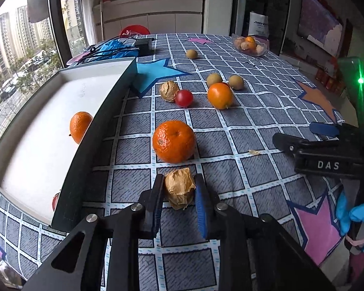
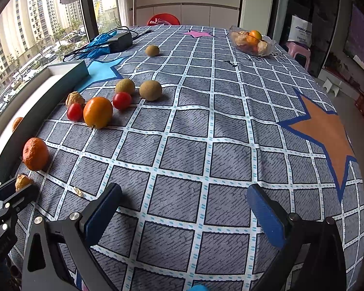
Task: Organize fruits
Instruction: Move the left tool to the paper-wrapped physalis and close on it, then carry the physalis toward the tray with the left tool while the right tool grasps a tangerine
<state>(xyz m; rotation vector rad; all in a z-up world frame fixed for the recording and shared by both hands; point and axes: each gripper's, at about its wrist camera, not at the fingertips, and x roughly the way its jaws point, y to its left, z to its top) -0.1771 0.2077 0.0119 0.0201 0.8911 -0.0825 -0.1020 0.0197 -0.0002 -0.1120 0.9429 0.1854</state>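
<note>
My left gripper point(image 1: 179, 181) is shut on a papery brown husked berry point(image 1: 179, 190) that rests on the checked tablecloth; the berry point(image 2: 23, 181) also shows at the lower left of the right wrist view. Just beyond it lies a mandarin point(image 1: 174, 141). Left of both stands a white tray point(image 1: 102, 121) with a dark wall, holding another mandarin point(image 1: 79, 126). Further back sit a second husked berry point(image 1: 169, 90), a cherry tomato point(image 1: 184, 98), a smooth orange fruit point(image 1: 220, 95) and two brown round fruits point(image 1: 214, 79). My right gripper point(image 2: 184, 190) hovers open over bare cloth, with nothing between its fingers.
A glass bowl point(image 1: 250, 44) of fruit stands at the far right of the table. A lone brown fruit point(image 1: 191, 53) lies mid-back. A black charger point(image 1: 144, 46) with cables and a blue bag are at the back left. A blue-gloved hand point(image 1: 356, 215) holds the right gripper.
</note>
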